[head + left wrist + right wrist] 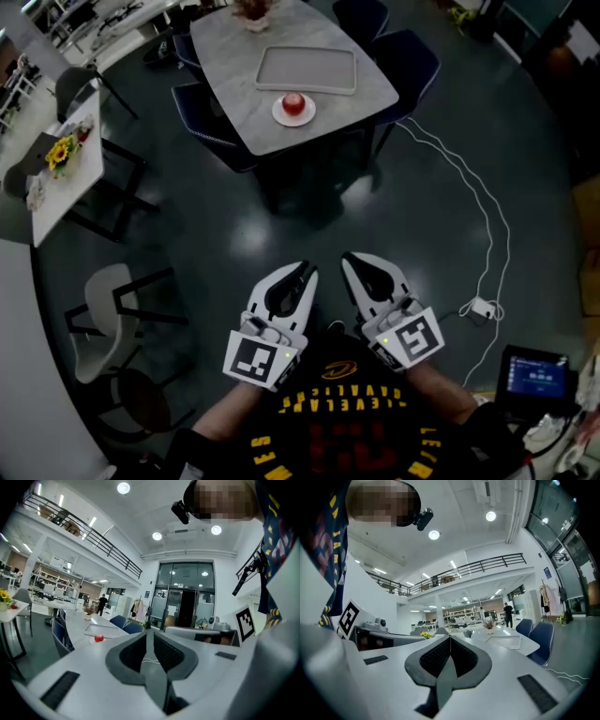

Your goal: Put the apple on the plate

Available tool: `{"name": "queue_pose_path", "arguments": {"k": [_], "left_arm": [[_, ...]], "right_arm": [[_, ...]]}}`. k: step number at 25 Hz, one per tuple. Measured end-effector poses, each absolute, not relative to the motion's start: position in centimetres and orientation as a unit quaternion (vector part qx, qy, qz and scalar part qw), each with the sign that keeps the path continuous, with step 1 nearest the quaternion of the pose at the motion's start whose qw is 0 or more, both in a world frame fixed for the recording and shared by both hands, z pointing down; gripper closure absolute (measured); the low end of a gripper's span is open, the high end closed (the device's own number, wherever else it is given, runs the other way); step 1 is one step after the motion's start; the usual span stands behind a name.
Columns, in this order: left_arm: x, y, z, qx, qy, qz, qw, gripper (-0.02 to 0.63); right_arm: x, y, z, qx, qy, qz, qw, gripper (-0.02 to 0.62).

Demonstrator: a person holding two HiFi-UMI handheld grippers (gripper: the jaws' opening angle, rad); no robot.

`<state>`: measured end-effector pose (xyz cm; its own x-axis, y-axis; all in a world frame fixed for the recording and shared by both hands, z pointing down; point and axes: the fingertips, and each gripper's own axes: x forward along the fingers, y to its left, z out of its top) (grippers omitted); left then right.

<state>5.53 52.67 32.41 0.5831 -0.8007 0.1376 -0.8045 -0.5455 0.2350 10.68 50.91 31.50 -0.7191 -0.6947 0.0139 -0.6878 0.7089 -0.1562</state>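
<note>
Desk [234, 84] at upper centre, its far end cut off by the top edge, carries a tray [307, 70]. Left gripper [302, 270], lower centre, has its jaws a narrow slit apart and empty. Right gripper [352, 260] beside it has its jaws pressed together, empty. Plate [278, 114] just below the tray holds the apple [293, 103].

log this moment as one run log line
apple: on plate, task looks done | left gripper: jaws slightly apart, empty | right gripper: shut, empty | both near body, far from table
</note>
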Motion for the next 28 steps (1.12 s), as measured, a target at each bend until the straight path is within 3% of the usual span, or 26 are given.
{"name": "queue_pose_path", "arguments": {"k": [15,28], "left_arm": [[-2.0,39.4,32.8,0.882,-0.440,-0.021,0.165,0.554],[-4.7,33.0,34.2,0.876,-0.451,-0.008,0.172,0.554]], "right_arm": [[3.8,38.7,32.0,-0.408,0.910,-0.072,-0.011,0.584],[2.8,31.3,35.2,-0.421,0.898,-0.126,-0.025,0.583]]}}
